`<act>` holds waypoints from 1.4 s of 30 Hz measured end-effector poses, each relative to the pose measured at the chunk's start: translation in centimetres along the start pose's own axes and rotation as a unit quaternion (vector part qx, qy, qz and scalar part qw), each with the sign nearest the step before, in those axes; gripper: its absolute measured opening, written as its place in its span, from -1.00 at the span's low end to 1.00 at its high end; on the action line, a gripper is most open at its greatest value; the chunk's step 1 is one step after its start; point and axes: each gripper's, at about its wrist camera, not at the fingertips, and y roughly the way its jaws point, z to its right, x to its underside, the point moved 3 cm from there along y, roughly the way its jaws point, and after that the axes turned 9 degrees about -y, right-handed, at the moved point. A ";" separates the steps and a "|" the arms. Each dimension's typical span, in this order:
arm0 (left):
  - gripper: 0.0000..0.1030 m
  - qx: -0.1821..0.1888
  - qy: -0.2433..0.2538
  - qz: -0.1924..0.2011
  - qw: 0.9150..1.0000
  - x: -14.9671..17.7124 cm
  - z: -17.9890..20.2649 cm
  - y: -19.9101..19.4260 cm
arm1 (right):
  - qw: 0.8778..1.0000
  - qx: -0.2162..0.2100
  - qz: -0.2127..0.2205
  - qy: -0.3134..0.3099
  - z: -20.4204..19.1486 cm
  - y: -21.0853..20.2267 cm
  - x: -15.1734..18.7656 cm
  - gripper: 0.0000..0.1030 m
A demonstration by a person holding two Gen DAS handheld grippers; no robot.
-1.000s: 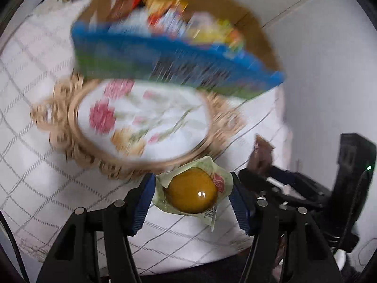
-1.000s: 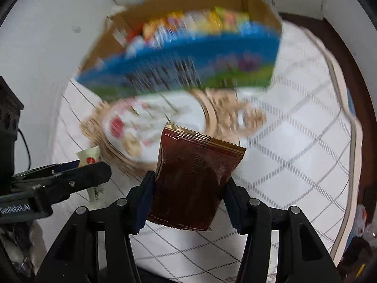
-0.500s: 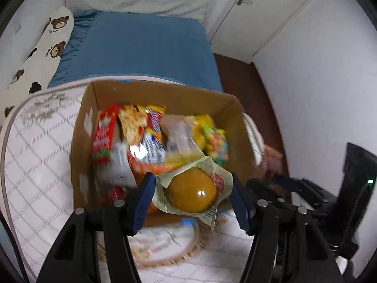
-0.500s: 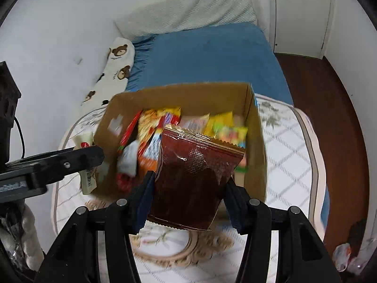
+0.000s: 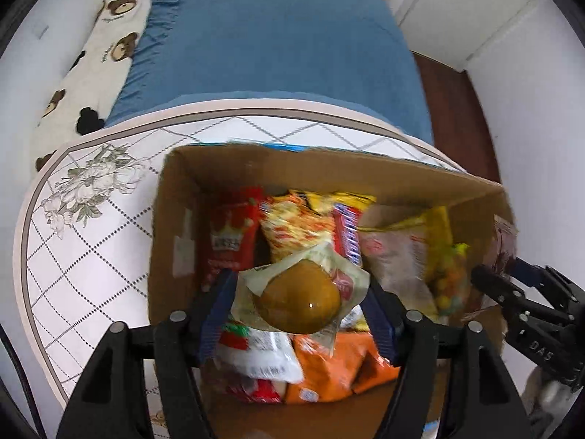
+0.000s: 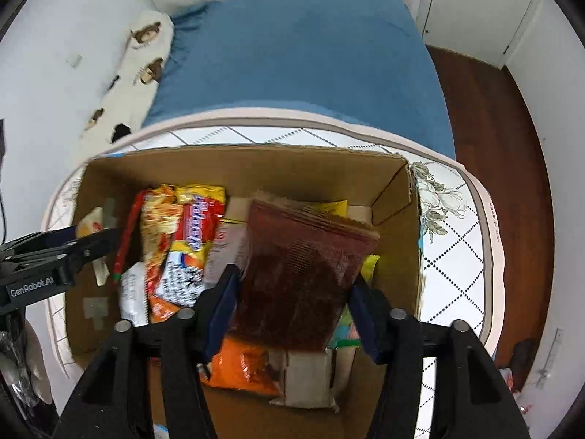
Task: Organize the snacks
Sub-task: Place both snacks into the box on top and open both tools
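An open brown cardboard box (image 5: pixel 175 219) is seen from above, resting on a white desk (image 5: pixel 91 256) with a dotted diamond pattern and a grey flower print. The box is packed with bright snack packets, among them a red packet with a crown (image 5: pixel 228 241), an orange packet (image 5: pixel 336 366) and a white packet (image 5: pixel 263 351).

In the left wrist view, the left tongs (image 5: pixel 298 307) are held over the near part of the box. A round golden-brown bun in a clear, pale green wrapper (image 5: pixel 299 296) is seen between the blue pads, above the other snacks. The jaws are opening, and the pads appear to stand just clear of the wrapper (the picture is blurred here, so contact at the edges cannot be ruled out).

In the right wrist view, the right tongs (image 6: pixel 292 314) are held over the right half of the box. A flat, dark reddish-brown foil packet with crimped ends (image 6: pixel 303 274) is seen between the pads, tilted, its far end over the snacks. These jaws are opening too; a gap is visible at the right pad, while the left pad is seen just beside the packet's edge.

Beyond the desk, a bed with a blue cover (image 6: pixel 299 55) and a white bolster printed with bears (image 5: pixel 91 55) is seen. Dark wooden floor (image 6: pixel 493 146) is visible at the right.
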 end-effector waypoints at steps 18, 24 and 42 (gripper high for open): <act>0.92 -0.020 0.026 0.043 0.999 2.5 0.4 -0.7 | 0.999 0.009 0.005 0.041 0.8 0.9 2.8 0.82; 0.92 -0.015 0.029 0.091 0.995 4.9 0.2 -3.2 | 0.998 0.038 0.042 0.030 0.0 -1.7 5.0 0.82; 0.92 0.006 0.041 0.226 0.973 13.8 0.9 -12.4 | 0.984 0.064 0.168 0.014 -3.7 -12.1 13.4 0.82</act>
